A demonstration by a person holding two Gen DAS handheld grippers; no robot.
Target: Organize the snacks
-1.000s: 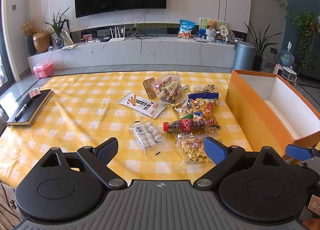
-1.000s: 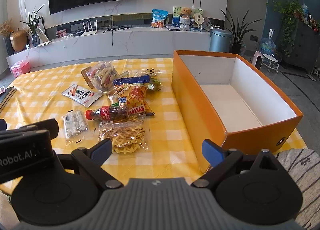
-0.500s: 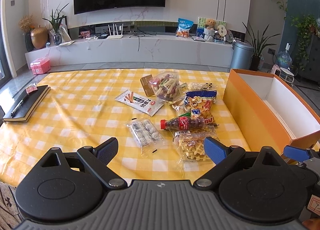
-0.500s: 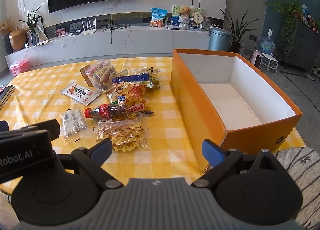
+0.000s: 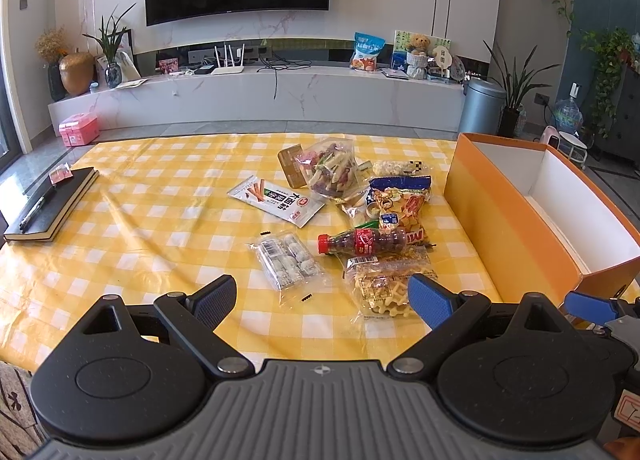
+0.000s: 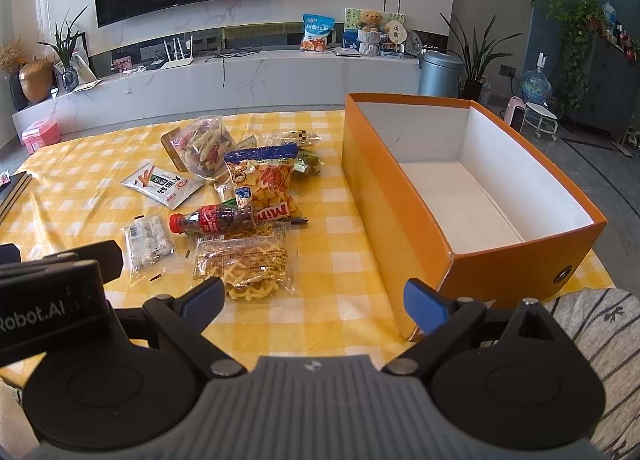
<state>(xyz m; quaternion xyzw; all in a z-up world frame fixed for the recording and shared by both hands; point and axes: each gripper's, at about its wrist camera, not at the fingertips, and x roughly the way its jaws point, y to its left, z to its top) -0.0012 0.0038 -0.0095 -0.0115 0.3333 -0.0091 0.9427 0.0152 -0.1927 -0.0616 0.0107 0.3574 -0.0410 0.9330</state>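
Observation:
Snacks lie in a loose pile on the yellow checked tablecloth [image 5: 160,220]: a waffle packet [image 5: 380,284], a small cola bottle [image 5: 362,242] on its side, a clear packet of white sweets [image 5: 286,260], a chips bag [image 5: 402,206], a clear bag of coloured sticks [image 5: 330,170] and a white biscuit-stick sachet [image 5: 276,200]. An orange box [image 6: 400,196] with a white, empty inside stands to their right. My left gripper [image 5: 322,302] is open above the near table edge. My right gripper [image 6: 314,300] is open too, nothing between its fingers, near the box's front corner.
A black notebook [image 5: 50,204] with a pen lies at the table's left edge. Beyond the table are a white TV bench [image 5: 260,100], a wall TV, plants and a grey bin [image 5: 482,106]. A striped sleeve [image 6: 600,340] shows at the right.
Both grippers have drawn back and risen slightly, so the snacks and box sit a little farther off. Nothing on the table has moved, and both stay open.

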